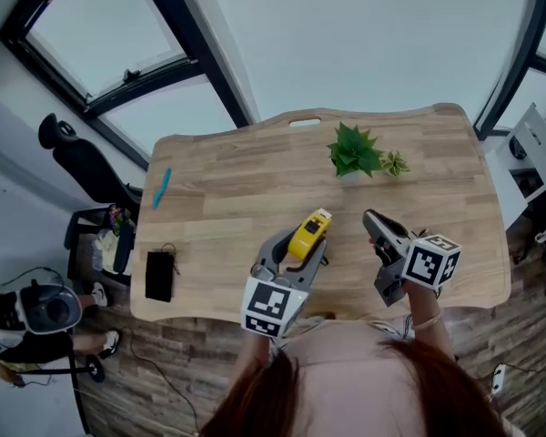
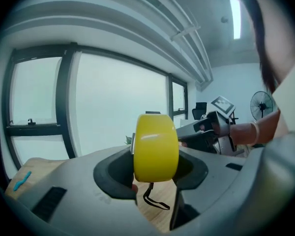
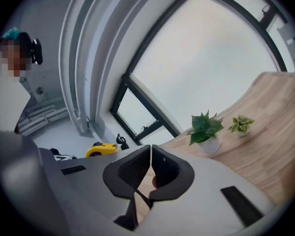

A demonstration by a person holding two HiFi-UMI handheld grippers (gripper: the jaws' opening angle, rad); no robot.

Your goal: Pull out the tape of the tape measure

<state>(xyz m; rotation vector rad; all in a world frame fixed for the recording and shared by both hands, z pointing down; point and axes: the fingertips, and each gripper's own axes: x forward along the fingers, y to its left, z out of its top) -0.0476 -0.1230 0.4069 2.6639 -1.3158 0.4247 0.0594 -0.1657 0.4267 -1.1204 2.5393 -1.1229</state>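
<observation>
The yellow tape measure (image 1: 309,233) hangs a little above the wooden table (image 1: 227,194), clamped between the jaws of my left gripper (image 1: 297,251). In the left gripper view its yellow case (image 2: 156,146) fills the gap between the dark pads, and a thin black strap (image 2: 155,201) dangles below it. To the right of it my right gripper (image 1: 373,218) is shut, its pads meeting with nothing seen between them (image 3: 151,154). From the right gripper view the tape measure (image 3: 101,150) lies off to the left, apart from those jaws. No tape shows outside the case.
A potted green plant (image 1: 353,151) and a smaller one (image 1: 394,163) stand at the table's far side. A black flat object (image 1: 159,275) lies near the front left corner, a blue item (image 1: 162,188) further back. A black chair (image 1: 82,164) stands left of the table.
</observation>
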